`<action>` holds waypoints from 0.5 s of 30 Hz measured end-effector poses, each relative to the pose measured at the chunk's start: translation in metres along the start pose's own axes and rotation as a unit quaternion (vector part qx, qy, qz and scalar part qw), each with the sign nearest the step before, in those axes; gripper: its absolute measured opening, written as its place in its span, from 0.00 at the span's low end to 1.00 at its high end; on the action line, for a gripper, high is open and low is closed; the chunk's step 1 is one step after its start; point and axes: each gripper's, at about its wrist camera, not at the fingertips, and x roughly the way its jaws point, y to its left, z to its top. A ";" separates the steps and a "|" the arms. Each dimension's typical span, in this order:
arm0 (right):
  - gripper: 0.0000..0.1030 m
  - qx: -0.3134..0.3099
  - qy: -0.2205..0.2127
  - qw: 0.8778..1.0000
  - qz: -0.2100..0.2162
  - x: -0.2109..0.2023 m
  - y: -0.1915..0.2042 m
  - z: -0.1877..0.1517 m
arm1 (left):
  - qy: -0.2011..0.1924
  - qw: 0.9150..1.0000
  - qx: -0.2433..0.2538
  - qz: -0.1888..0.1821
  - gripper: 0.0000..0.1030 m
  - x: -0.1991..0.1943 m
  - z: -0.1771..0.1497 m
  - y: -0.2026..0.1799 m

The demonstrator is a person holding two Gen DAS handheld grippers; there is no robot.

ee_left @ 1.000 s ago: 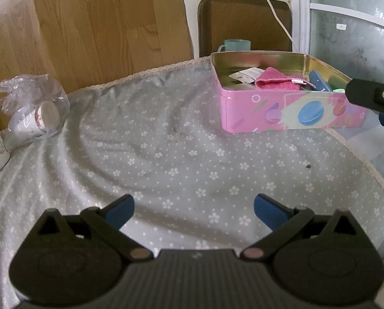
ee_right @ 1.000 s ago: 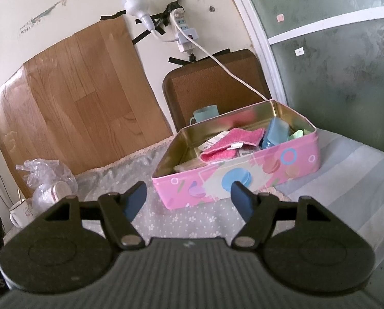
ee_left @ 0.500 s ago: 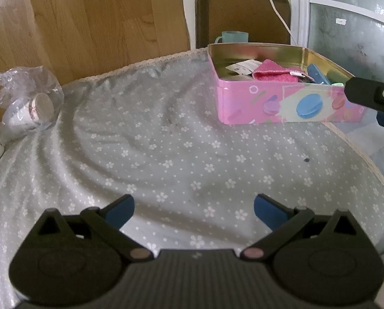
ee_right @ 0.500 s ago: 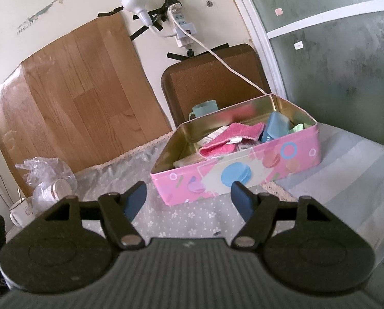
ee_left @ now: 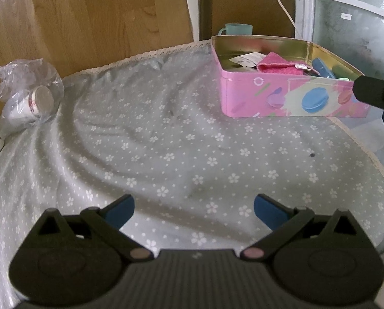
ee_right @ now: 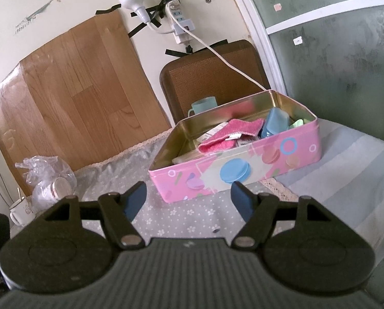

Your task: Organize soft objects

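Your left claw [ee_left: 193, 209] is wide open and has nothing in it. It hangs over the gray cloth with little white flowers [ee_left: 166, 141] that covers the counter. Only bare cloth shows between its two blue fingertips [ee_left: 121, 211].

Your right claw [ee_right: 189, 200] is wide open too, and it holds nothing. It points at the pink tin box [ee_right: 243, 170], which sits a little way in front of it. In the left view, one black finger of this claw pokes in at the right edge, close to the front of the pink tin box [ee_left: 295, 97].

The box is open on top and gold inside. It sits at the far right part of the cloth. The soft pink cloth [ee_right: 228, 134] lies in the box, folded over and resting on some papers. You can see this pink cloth [ee_left: 279, 65] from the left side as well. A blue thing [ee_right: 275, 123] and a bit of something light green sit next to it, toward the right end of the box.

Behind the box stands a light blue cup [ee_right: 203, 105], in front of a brown chair back [ee_right: 212, 77]. Far off at the left edge of the counter is a crinkly clear plastic bag [ee_left: 24, 87] with a paper cup inside, lying on its side. A white mug [ee_right: 20, 212] stands just beside the bag.
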 end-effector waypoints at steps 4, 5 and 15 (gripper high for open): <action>0.73 0.001 0.002 1.000 0.000 0.001 0.000 -0.001 | 0.003 1.000 0.001 -0.001 1.00 0.002 0.000 0.001; 0.73 0.002 0.002 1.000 0.000 0.001 -0.001 -0.001 | 0.004 1.000 0.001 -0.002 1.00 0.002 0.000 0.001; 0.73 0.002 0.002 1.000 -0.001 0.002 0.000 -0.001 | 0.016 1.000 -0.006 -0.010 1.00 0.005 0.000 -0.001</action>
